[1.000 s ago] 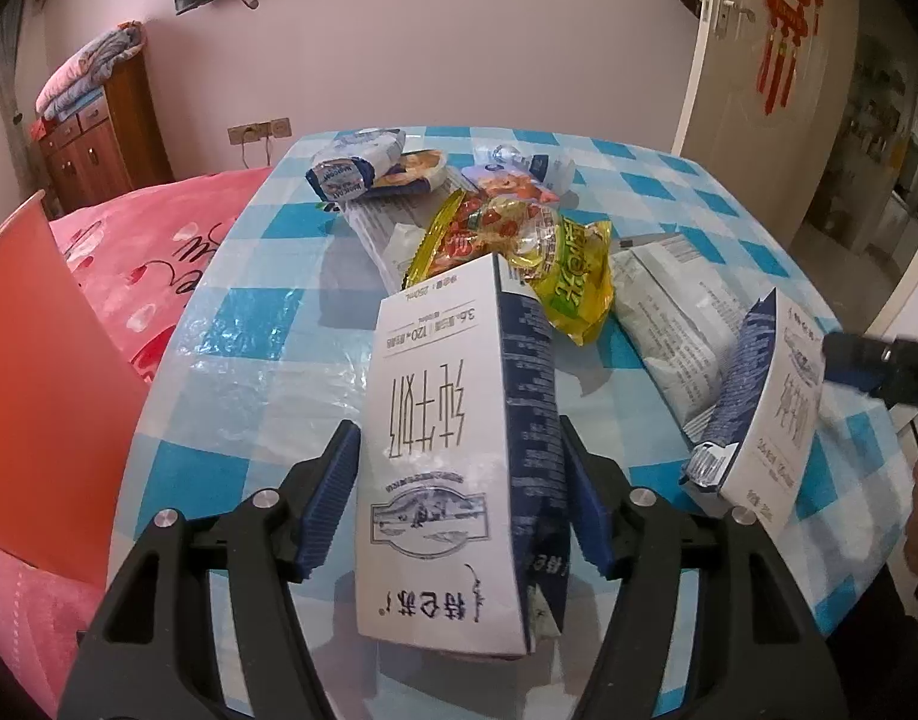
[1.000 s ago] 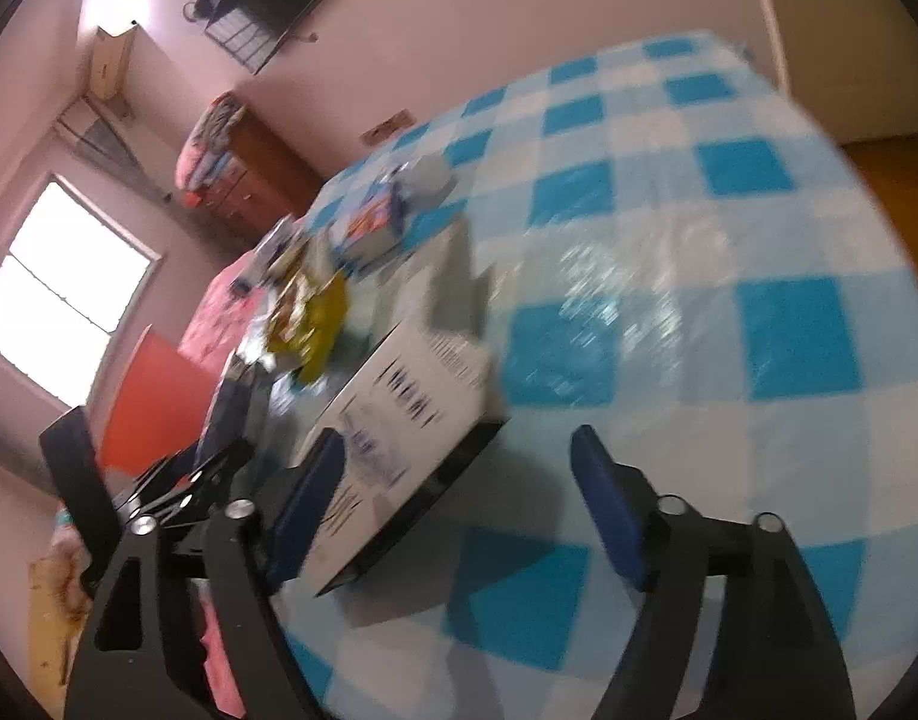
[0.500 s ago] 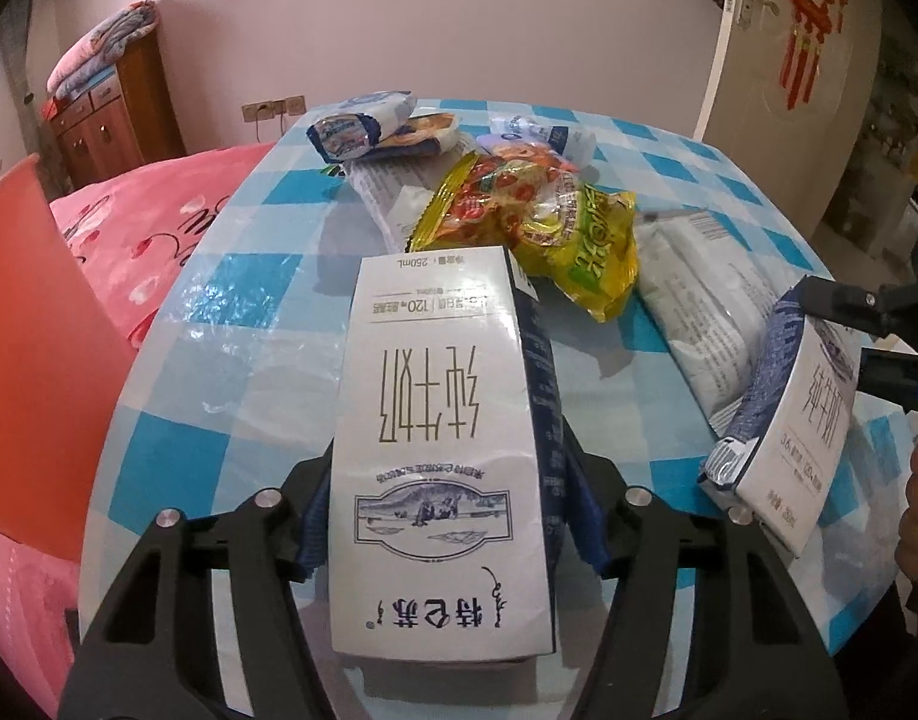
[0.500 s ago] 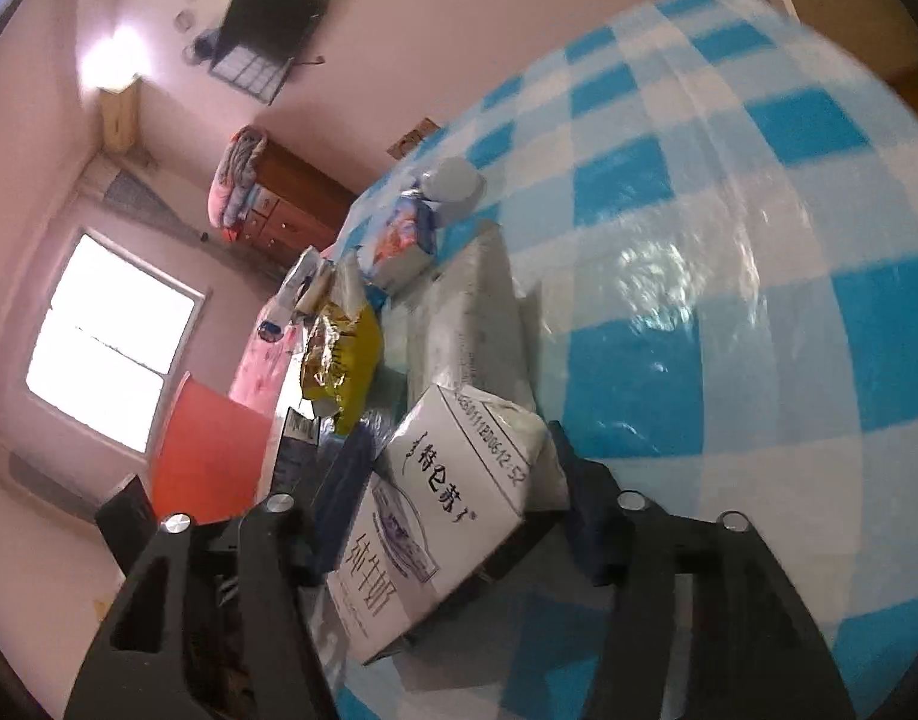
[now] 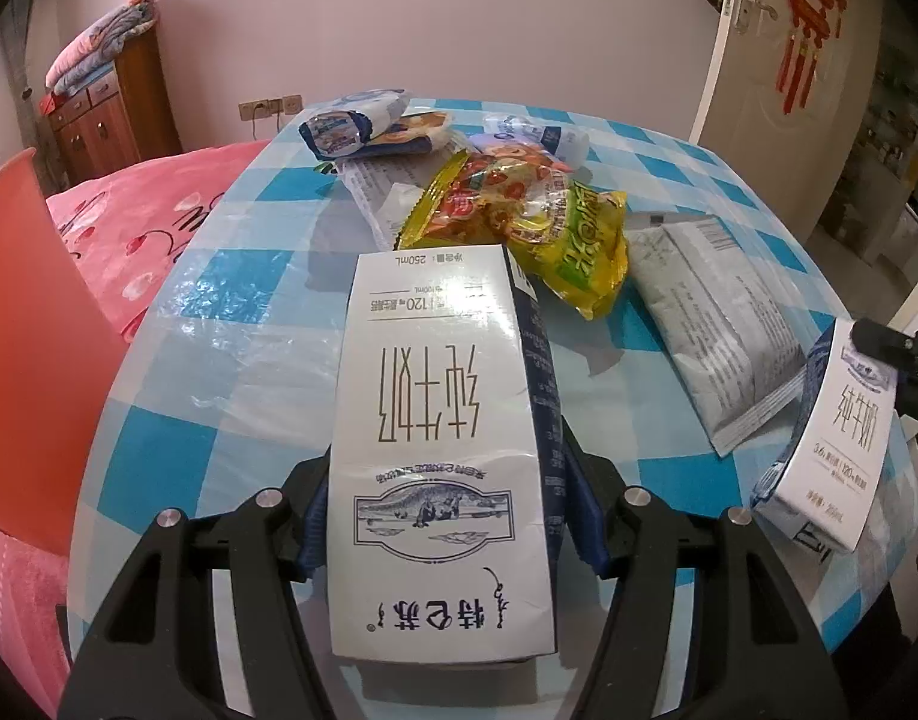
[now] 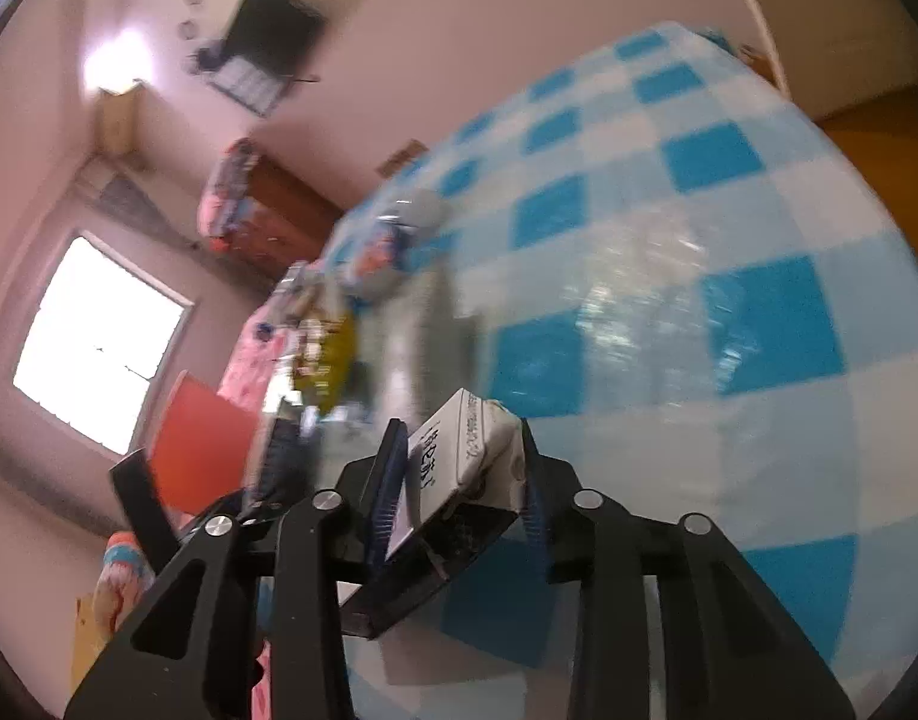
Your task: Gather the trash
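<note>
Left claw (image 5: 444,516) closed on a white milk carton (image 5: 441,450), blue pads pressed against both long sides, print upside down toward the camera, base end pointing to the middle of the table (image 5: 219,360). Carton body extended over the near edge of the blue-and-white checked cloth.

Right claw (image 6: 465,480) closed on a 2nd milk carton (image 6: 459,456), pads clamped on opposite faces, carton tilted and held above the cloth near the table's right edge. Same carton in the left view at far right (image 5: 831,438), clear of the surface, black finger of the right claw over its top corner.

Remaining trash on the table, left view:
- yellow snack bag (image 5: 537,222), crumpled, just beyond the far end of the 1st carton, near the table's middle;
- grey pouch (image 5: 717,324), flat, between the snack bag and the right edge;
- blue-and-white wrapper (image 5: 351,120) at the far edge, beside a small bag with orange print (image 5: 423,126);
- clear plastic wrapper (image 5: 369,192) partly under the snack bag;
- white-and-blue packet (image 5: 537,135) behind the snack bag.

Right view motion-blurred; pile of wrappers there indistinct.

Surroundings: red panel (image 5: 33,348) at left, pink bedspread (image 5: 129,228) beyond the table's left edge, wooden cabinet (image 5: 111,114) against the wall, white door (image 5: 777,60) at right.
</note>
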A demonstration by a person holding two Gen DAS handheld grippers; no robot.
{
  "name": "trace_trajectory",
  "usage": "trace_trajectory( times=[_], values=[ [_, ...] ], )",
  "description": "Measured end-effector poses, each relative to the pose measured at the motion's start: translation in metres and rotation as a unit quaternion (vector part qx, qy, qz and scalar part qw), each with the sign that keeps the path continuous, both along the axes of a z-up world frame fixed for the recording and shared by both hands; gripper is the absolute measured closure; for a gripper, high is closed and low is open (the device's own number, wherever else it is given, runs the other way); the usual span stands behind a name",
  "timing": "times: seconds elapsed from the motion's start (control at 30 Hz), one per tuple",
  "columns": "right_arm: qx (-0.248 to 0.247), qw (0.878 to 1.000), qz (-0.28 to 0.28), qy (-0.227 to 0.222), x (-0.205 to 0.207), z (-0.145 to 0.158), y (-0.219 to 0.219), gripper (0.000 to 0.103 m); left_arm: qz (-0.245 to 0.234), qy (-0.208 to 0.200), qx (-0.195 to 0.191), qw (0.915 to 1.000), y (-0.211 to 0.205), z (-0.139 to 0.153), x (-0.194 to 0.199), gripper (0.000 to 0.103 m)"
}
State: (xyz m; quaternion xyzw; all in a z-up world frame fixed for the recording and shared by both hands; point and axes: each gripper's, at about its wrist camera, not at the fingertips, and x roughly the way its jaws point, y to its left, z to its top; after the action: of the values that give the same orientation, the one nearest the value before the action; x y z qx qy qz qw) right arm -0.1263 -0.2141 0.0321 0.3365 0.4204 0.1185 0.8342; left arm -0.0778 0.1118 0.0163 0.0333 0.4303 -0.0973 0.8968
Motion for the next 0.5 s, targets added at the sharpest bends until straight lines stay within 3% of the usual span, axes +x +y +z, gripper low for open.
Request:
trace_trajectory(
  times=[0.03,0.1,0.2,0.33,0.5],
  values=[
    [-0.009,1.000,-0.008,0.008,0.001,-0.001,-0.003,0.052,0.000,0.000,-0.002,1.0000,0.000,0.000,0.000,0.040],
    [-0.039,0.999,-0.027,0.011,0.001,0.003,-0.007,0.027,0.000,-0.001,-0.003,1.0000,-0.001,0.000,-0.001,0.040],
    [-0.090,0.995,-0.035,-0.012,0.006,0.021,0.002,0.020,0.002,-0.003,-0.002,1.0000,-0.001,0.001,-0.002,0.040],
    [-0.138,0.990,-0.003,-0.035,0.024,0.036,0.034,0.014,0.009,-0.007,-0.007,0.9999,0.001,0.004,-0.002,0.040],
    [-0.181,0.982,0.058,-0.004,0.059,0.011,0.084,0.014,0.010,-0.011,-0.007,0.9999,0.003,0.007,-0.004,0.040]
  ],
)
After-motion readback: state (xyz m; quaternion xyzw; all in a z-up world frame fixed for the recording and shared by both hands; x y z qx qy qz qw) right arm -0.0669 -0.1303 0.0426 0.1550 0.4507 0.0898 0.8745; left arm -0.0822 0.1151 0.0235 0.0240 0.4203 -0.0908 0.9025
